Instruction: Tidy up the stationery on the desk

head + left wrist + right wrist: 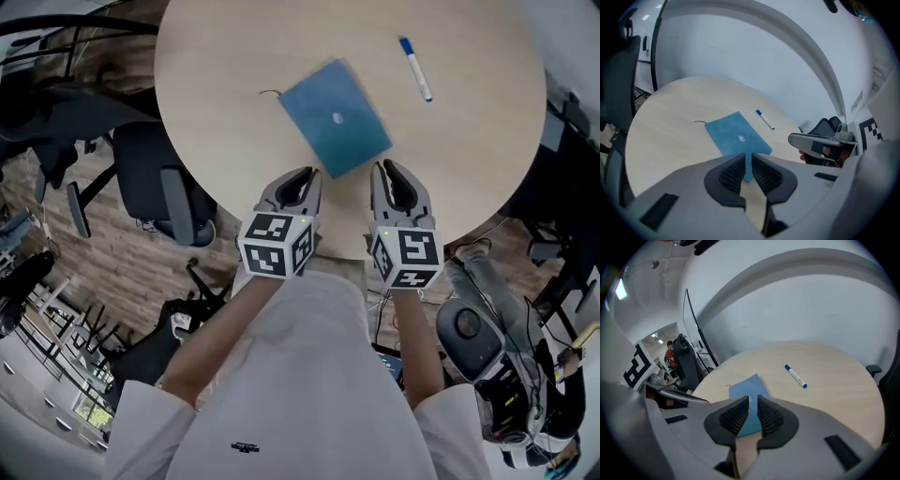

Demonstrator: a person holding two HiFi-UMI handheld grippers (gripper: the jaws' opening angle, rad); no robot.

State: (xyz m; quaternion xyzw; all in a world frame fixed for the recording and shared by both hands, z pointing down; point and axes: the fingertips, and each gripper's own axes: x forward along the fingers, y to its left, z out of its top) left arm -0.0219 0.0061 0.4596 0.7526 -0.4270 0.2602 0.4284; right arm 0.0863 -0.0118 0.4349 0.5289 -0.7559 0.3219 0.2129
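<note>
The round desk [225,56] is filling most of the scene, pale and nearly bare, with a dark chair [159,192] sitting off its left edge. The blue notebook [335,117] is lying skewed just ahead of both grippers, its long axis running from far-left to near-right and its near corner pointing into the gap between them. The left gripper [305,175] and right gripper [385,169] are hovering side by side at the near rim. Each has its jaws drawn almost together, only a sliver showing, and is holding nothing. The right one is looking nearer to the notebook's near edge. The pen [414,68] is resting well beyond, on the right side, roughly parallel to the notebook, so I'd say it's the right gripper's reach. Nothing is blocking either path. A thin thread [269,92] is lying at the notebook's left corner.
</note>
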